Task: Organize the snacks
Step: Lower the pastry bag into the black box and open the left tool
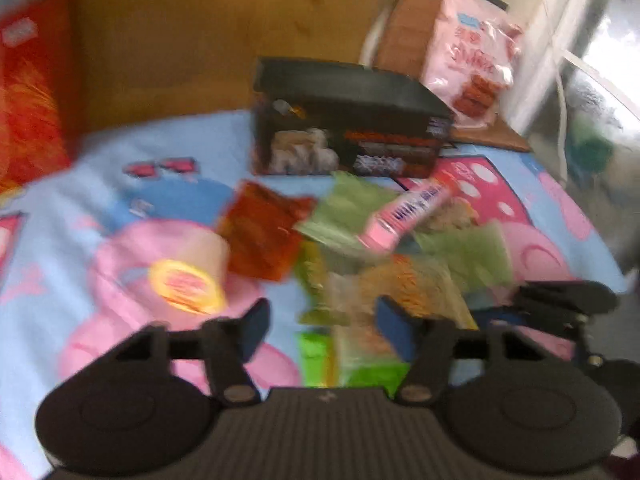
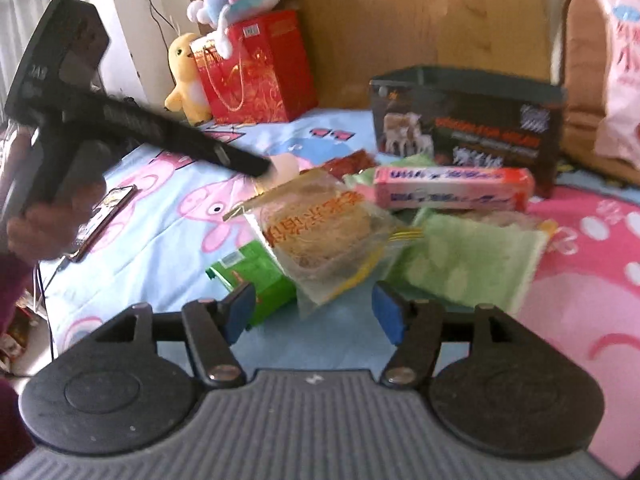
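Step in hand: by my reading, you are lining up a first pick from the snack pile; nothing is lifted yet.
Left gripper: jaws partly apart and empty, hovering over the near edge of the pile; the pads touch nothing.
Right gripper: jaws partly apart and empty, just short of the clear noodle packet.
Snack pile: loose in the middle of the cartoon bedsheet, just in front of the black box.
How to do it well: take the top item first. The clear noodle packet lies over the bright green packet, so close on its free corner, not on both layers.
How to do it well, second hand: keep your grippers apart; the left one reaches in from the far left of the right wrist view.
Risk: crinkly film may slip, so bite well in past the edge.
Pink stick box: one, lying across the pile's far side.
Pale green packets: two at least; blur hides any more.
Red-orange packet: one.
Yellow-lidded tub: one, left of the pile.
Black box: one, upright behind the pile.
Red gift bag: one, by the headboard.
Plush toys: two.
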